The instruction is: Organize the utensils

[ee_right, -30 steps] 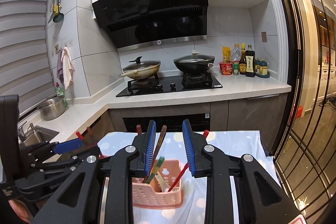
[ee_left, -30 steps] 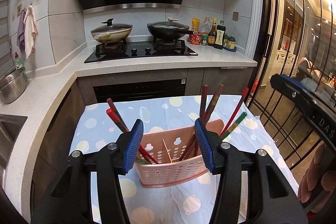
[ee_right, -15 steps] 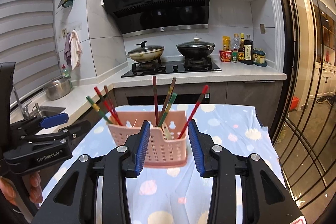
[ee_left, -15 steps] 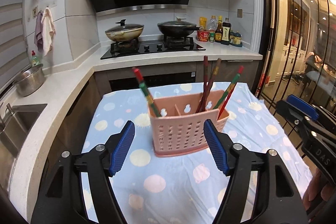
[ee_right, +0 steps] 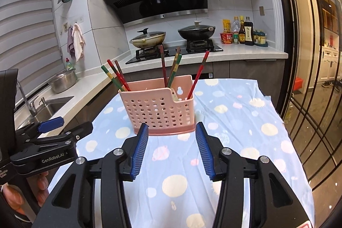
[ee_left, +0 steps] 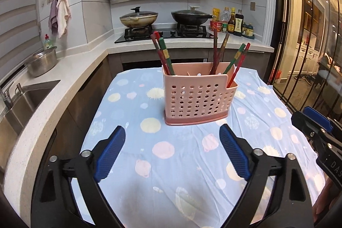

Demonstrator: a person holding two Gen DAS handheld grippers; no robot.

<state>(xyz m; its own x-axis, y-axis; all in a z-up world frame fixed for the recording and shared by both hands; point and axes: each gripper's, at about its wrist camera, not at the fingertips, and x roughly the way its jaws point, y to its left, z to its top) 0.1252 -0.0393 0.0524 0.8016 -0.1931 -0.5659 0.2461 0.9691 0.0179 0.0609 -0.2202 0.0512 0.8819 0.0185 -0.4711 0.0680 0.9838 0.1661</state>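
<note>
A pink perforated utensil holder [ee_left: 197, 97] stands upright on the table's blue spotted cloth [ee_left: 171, 155]; it also shows in the right wrist view [ee_right: 161, 109]. Several red, brown and green chopsticks [ee_left: 163, 56] lean out of its left, middle and right sections, also seen from the right wrist [ee_right: 116, 78]. My left gripper [ee_left: 172, 150] is open and empty, well short of the holder. My right gripper [ee_right: 172, 145] is open and empty, just in front of the holder's base. Each gripper shows at the edge of the other's view.
A white counter with a sink [ee_left: 27, 99] and a steel bowl [ee_left: 41, 61] runs along the left. The stove with two lidded pans [ee_left: 139, 19] and sauce bottles [ee_left: 234, 22] is behind. A glass door with black bars [ee_left: 303, 35] is on the right.
Both grippers have pulled back and down from over the holder toward the near side of the table. Both jaws have opened wider. The holder stays in place with its chopsticks.
</note>
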